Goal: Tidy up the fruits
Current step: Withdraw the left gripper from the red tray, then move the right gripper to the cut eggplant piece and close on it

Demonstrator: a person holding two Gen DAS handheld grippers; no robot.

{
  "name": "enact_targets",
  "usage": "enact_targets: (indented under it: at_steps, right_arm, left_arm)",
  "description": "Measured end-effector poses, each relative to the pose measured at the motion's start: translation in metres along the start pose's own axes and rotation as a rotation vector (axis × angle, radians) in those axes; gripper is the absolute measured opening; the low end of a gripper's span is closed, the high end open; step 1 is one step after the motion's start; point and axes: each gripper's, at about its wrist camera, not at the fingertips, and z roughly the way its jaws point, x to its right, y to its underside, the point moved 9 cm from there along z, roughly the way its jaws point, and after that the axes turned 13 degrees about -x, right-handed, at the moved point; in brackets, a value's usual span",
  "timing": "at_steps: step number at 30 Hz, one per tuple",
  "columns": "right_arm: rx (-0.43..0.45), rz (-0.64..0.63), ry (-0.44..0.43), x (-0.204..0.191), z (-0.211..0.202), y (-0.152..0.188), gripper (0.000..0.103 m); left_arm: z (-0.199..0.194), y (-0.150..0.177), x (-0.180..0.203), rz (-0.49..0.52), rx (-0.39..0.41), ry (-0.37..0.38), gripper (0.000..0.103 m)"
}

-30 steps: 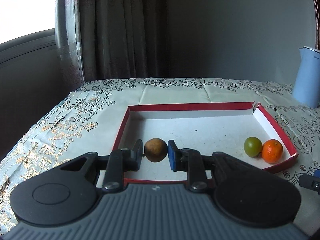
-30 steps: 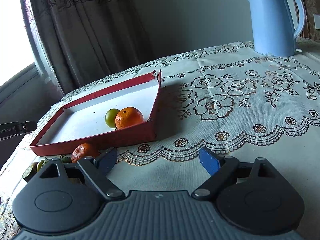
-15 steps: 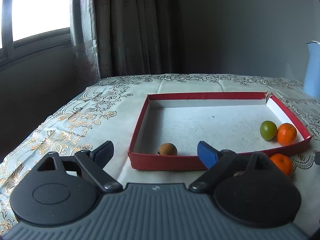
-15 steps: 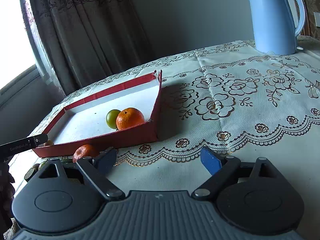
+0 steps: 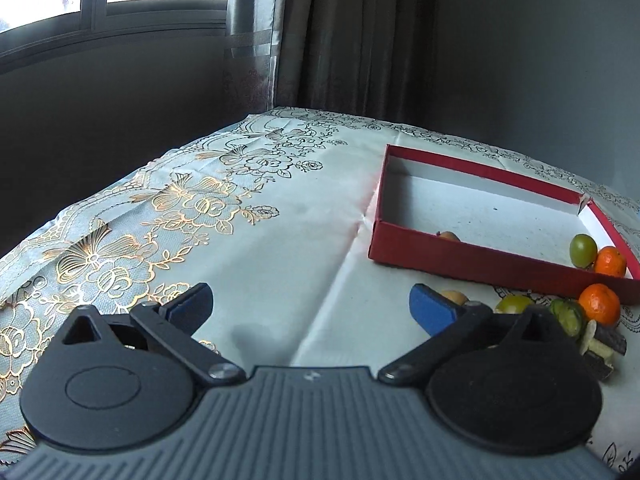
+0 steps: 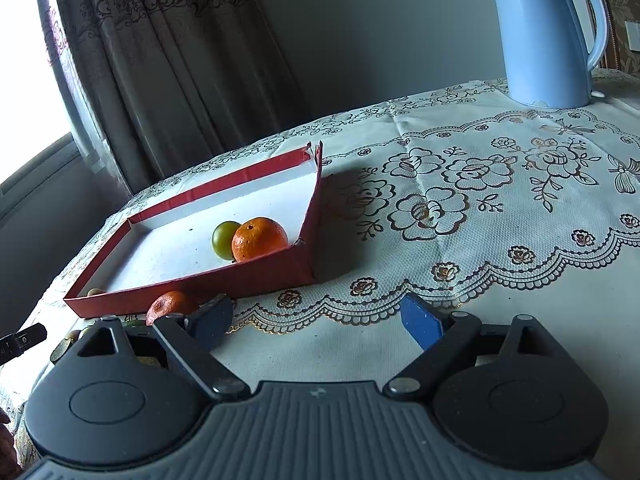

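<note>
Fruits split in two groups: inside the shallow red cardboard tray with white floor (image 5: 472, 258), a green round fruit (image 5: 583, 250) touches an orange mandarin (image 5: 609, 262) in the near right corner, and a small brown fruit (image 5: 449, 235) sits against the near wall toward the left corner. Outside, just in front of that wall, a second mandarin (image 5: 599, 304), a yellow-green fruit (image 5: 514, 303), a dark green fruit (image 5: 566, 316) and a tan one (image 5: 453, 296) cluster on the floral embroidered tablecloth (image 5: 240, 232). Left gripper (image 5: 310, 304) jaws wide apart, holding nothing, over bare cloth left of the tray; wide free cloth runs left to the table edge. Right gripper (image 6: 318, 320) jaws also apart, holding nothing, near the tray's right corner. Light blue electric kettle (image 6: 544, 36) stands well apart at the far right.
</note>
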Motion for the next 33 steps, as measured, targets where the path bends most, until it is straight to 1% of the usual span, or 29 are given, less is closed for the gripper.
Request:
enact_targets:
  at_steps: [2, 3, 5, 6, 7, 10, 13, 14, 16, 18, 20, 23, 27, 28, 32, 33]
  right_arm:
    - [0.000, 0.001, 0.000, 0.000, 0.000, 0.000, 0.092]
    - [0.001, 0.001, 0.000, 0.000, 0.000, 0.000, 0.092]
    - [0.001, 0.001, -0.001, 0.000, -0.001, 0.000, 0.092]
    - [0.001, 0.001, 0.000, 0.000, -0.001, 0.000, 0.092]
    - [0.001, 0.002, -0.001, 0.000, -0.001, 0.000, 0.092]
    - [0.003, 0.005, 0.000, 0.000, -0.001, 0.000, 0.092]
    - [0.012, 0.002, 0.004, 0.000, -0.003, 0.000, 0.092]
    - [0.024, -0.013, 0.005, -0.002, -0.005, 0.000, 0.092]
    - [0.044, -0.072, -0.008, -0.012, -0.010, 0.002, 0.092]
    - [0.052, -0.176, -0.017, -0.030, -0.014, 0.008, 0.092]
    - [0.030, -0.285, -0.039, -0.050, -0.012, 0.016, 0.092]
    - [0.017, -0.411, -0.047, -0.075, -0.010, 0.025, 0.092]
    - [-0.018, -0.508, -0.082, -0.096, -0.004, 0.033, 0.091]
    - [-0.024, -0.540, -0.093, -0.103, -0.003, 0.037, 0.087]
    - [-0.027, -0.641, -0.139, -0.120, -0.005, 0.047, 0.084]
    - [-0.034, -0.658, -0.144, -0.123, -0.004, 0.049, 0.081]
  left_arm:
    - [0.000, 0.002, -0.002, -0.010, -0.005, 0.014, 0.103]
    - [0.000, 0.003, -0.002, -0.006, -0.009, 0.007, 0.103]
    - [0.005, 0.005, -0.001, 0.007, -0.053, -0.019, 0.103]
    - [0.012, 0.006, 0.001, 0.025, -0.093, -0.040, 0.103]
    - [0.013, 0.007, 0.004, 0.047, -0.101, -0.063, 0.103]
    - [0.013, 0.007, 0.006, 0.065, -0.093, -0.087, 0.103]
    - [0.014, 0.008, 0.004, 0.043, -0.104, -0.065, 0.103]
    - [0.014, 0.008, 0.004, 0.046, -0.102, -0.069, 0.103]
    - [0.013, 0.008, 0.005, 0.052, -0.098, -0.076, 0.103]
    - [0.013, 0.008, 0.005, 0.052, -0.098, -0.076, 0.103]
    - [0.013, 0.008, 0.005, 0.049, -0.099, -0.072, 0.103]
    - [0.013, 0.008, 0.005, 0.048, -0.098, -0.071, 0.103]
    - [0.013, 0.008, 0.004, 0.045, -0.099, -0.067, 0.103]
    - [0.013, 0.008, 0.004, 0.044, -0.099, -0.067, 0.103]
    - [0.013, 0.008, 0.004, 0.042, -0.099, -0.065, 0.103]
    - [0.013, 0.008, 0.004, 0.042, -0.099, -0.064, 0.103]
